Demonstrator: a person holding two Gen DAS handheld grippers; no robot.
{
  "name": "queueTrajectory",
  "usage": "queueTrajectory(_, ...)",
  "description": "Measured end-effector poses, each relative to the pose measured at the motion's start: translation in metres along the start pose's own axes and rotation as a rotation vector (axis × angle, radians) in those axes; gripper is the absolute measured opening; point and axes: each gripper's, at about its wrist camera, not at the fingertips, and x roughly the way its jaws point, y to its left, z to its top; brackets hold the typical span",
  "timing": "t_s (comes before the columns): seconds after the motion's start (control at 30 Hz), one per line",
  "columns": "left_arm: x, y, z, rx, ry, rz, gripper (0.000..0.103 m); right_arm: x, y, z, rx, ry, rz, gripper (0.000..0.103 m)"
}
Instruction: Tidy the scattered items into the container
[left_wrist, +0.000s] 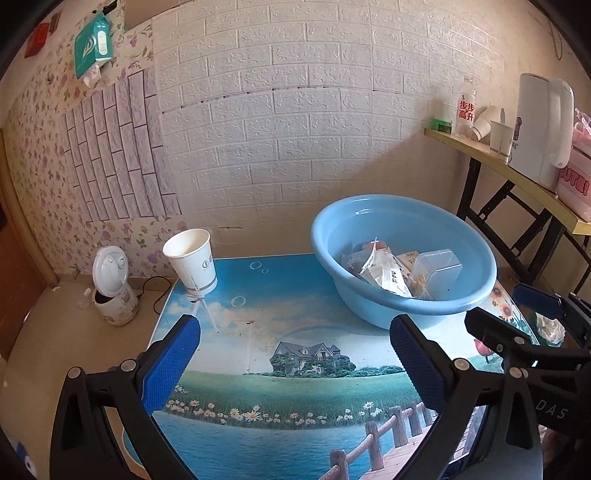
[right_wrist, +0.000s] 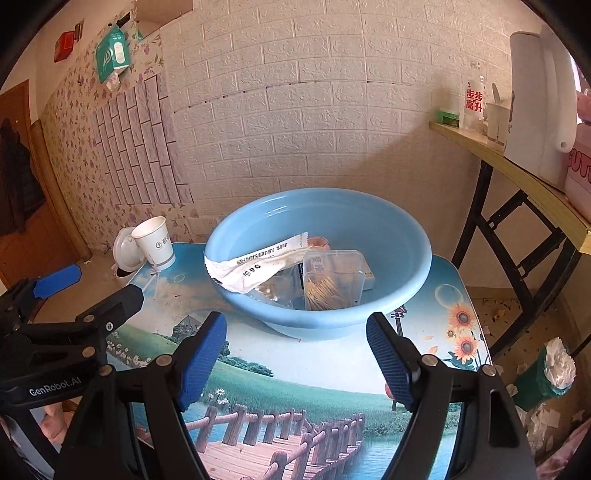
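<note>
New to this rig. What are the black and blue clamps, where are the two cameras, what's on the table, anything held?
No robot arm here: a person holds two handheld grippers, each with a fisheye camera looking along its blue-padded fingers. One picture is from the left gripper, the other from the right gripper. Both are open and hold nothing. On the printed table stand a paper cup at the far left corner and a blue basin. In the basin lie a white sachet, a clear toothpick box and other small packets. Only the cup remains outside it.
</note>
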Motion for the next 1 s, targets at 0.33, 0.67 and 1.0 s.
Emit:
queueTrajectory(0.33, 0.0015, -0.0016, -0.0013, 0.005, 0.020, 0.013, 0.103, -0.0019, -0.0078, -0.0025, 0.040, 0.000, -0.007, 0.092)
queueTrajectory(0.67, 0.0006, -0.0001, -0.0008, 0.002, 0.004, 0.018, 0.103, -0.0003, -0.0047, -0.0031, 0.042, 0.005, 0.019, 0.103)
queueTrajectory(1.0, 0.0004, 0.0019, -0.0007, -0.007, 0.016, 0.009, 0.103, -0.0033, -0.0045, -0.0026, 0.036, -0.004, 0.006, 0.103)
